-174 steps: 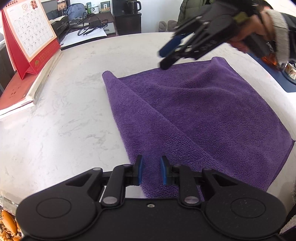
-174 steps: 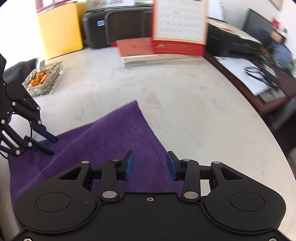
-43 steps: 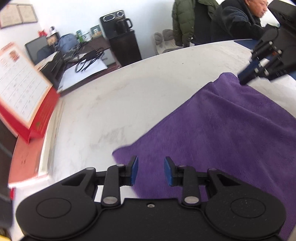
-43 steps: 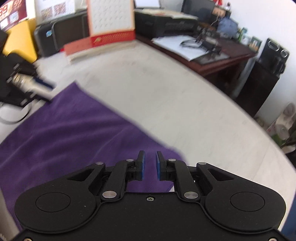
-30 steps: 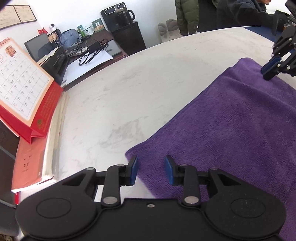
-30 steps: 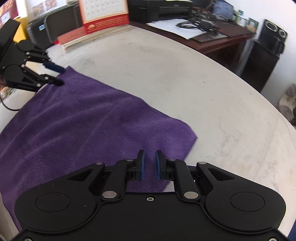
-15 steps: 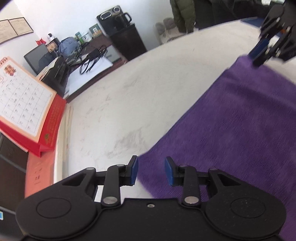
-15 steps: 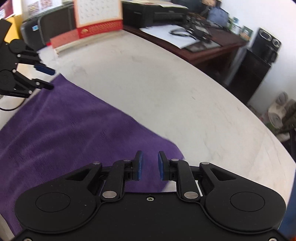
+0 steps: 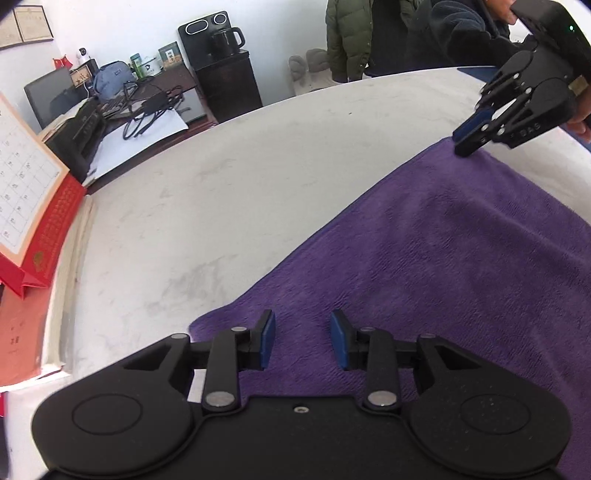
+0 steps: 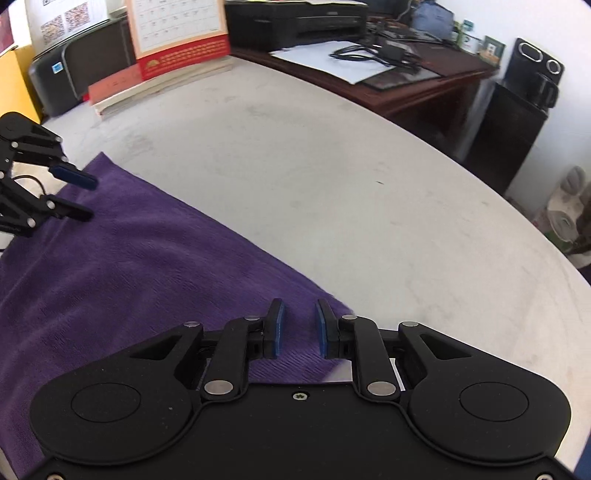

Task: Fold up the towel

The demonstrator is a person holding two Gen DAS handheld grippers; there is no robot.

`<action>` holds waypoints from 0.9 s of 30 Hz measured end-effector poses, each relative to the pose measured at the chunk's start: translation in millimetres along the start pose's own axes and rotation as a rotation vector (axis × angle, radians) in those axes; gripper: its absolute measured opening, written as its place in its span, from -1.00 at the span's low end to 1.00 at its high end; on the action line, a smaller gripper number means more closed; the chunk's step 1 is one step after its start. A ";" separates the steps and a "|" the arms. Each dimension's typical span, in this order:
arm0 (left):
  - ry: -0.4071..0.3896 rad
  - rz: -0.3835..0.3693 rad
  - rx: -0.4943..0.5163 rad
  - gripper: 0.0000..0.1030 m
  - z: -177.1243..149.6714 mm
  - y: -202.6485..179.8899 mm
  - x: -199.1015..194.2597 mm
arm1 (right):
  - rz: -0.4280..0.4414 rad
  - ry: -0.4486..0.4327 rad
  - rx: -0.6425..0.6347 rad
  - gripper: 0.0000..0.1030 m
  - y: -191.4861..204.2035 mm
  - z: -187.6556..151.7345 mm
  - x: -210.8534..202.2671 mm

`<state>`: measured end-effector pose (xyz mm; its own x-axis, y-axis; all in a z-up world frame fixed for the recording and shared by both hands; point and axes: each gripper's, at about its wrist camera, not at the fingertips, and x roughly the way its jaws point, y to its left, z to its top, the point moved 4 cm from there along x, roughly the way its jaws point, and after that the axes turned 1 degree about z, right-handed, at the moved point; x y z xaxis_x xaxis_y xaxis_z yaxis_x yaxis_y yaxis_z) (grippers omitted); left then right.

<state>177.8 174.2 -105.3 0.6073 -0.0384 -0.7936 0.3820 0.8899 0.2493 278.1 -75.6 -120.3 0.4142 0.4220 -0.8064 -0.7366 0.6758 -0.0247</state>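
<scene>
- Purple terry towel (image 9: 461, 258) lies spread flat on the pale marble-look table (image 9: 229, 206); one straight edge runs diagonally across both views, bare table beyond it.
- Left gripper (image 9: 302, 341): blue-padded fingers (image 9: 266, 341) spread apart, nothing between them. They sit over the towel's near corner; the corner tip shows just left of the left finger.
- Cannot tell whether the left pads touch the cloth or hover just above it.
- Right gripper (image 10: 298, 328): fingers parted with a narrower gap than the left, cloth visible through the gap, not pinched. It sits over the towel corner at the other end of the same edge.
- In the left wrist view the right gripper shows at upper right, tips at the far corner, held by a hand (image 9: 580, 118) at the frame edge.
- In the right wrist view the left gripper appears at far left, its two fingers open over the towel's far corner.
- Towel surface: mostly smooth, faint creases along its length.
- Surroundings: red desk calendar (image 10: 177, 33) on a stack of books at the table's edge; black printer (image 10: 295, 20) and a desk with cables (image 10: 376, 55) behind; black kettle (image 9: 225, 37) on a dark cabinet by the wall.
- A person in a dark jacket (image 9: 443, 33) is beyond the table, top of the left wrist view.
</scene>
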 end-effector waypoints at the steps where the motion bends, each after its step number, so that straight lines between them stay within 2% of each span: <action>1: 0.008 0.025 0.012 -0.42 1.0 -0.8 -1.2 | -0.014 0.005 0.005 -0.63 -1.9 -0.7 -0.9; 4: -0.026 0.017 0.016 -0.44 4.2 -8.2 -20.6 | -0.052 -0.018 -0.004 -0.63 3.6 1.1 -14.1; 6: -0.068 -0.057 -0.007 -0.44 4.9 -22.8 -40.7 | 0.009 -0.064 0.005 -0.63 16.3 0.5 -32.7; 8: -0.093 -0.157 -0.012 -0.43 2.7 -46.5 -57.1 | 0.087 -0.074 -0.008 -0.63 40.3 -7.1 -47.4; 10: -0.087 -0.243 0.017 -0.43 -4.8 -77.3 -65.3 | 0.149 -0.056 -0.045 -0.63 67.3 -19.6 -53.2; 13: -0.044 -0.310 0.070 -0.43 -23.8 -113.4 -70.1 | 0.194 -0.012 -0.082 -0.64 98.3 -41.2 -52.1; 15: -0.008 -0.325 0.075 -0.43 -39.2 -126.0 -71.8 | 0.177 0.017 -0.087 -0.63 105.3 -56.0 -49.2; 17: 0.032 -0.306 0.059 -0.42 -56.3 -126.3 -73.3 | 0.146 0.016 -0.083 -0.64 102.4 -71.4 -54.1; 20: 0.042 -0.291 -0.009 -0.42 -76.7 -112.3 -81.3 | 0.090 0.027 -0.071 -0.64 92.6 -87.1 -65.7; 23: 0.067 -0.261 -0.026 -0.41 -93.5 -103.6 -90.5 | 0.041 0.040 -0.040 -0.64 82.1 -105.5 -78.9; 27: 0.022 -0.287 0.022 -0.44 -84.7 -111.6 -96.5 | -0.046 0.071 -0.029 -0.64 81.7 -120.1 -92.8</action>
<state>17.5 117.1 -103.5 0.4568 -0.2767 -0.8454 0.5514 0.8339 0.0250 115.3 -132.1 -118.4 0.4099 0.3459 -0.8440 -0.7333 0.6752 -0.0795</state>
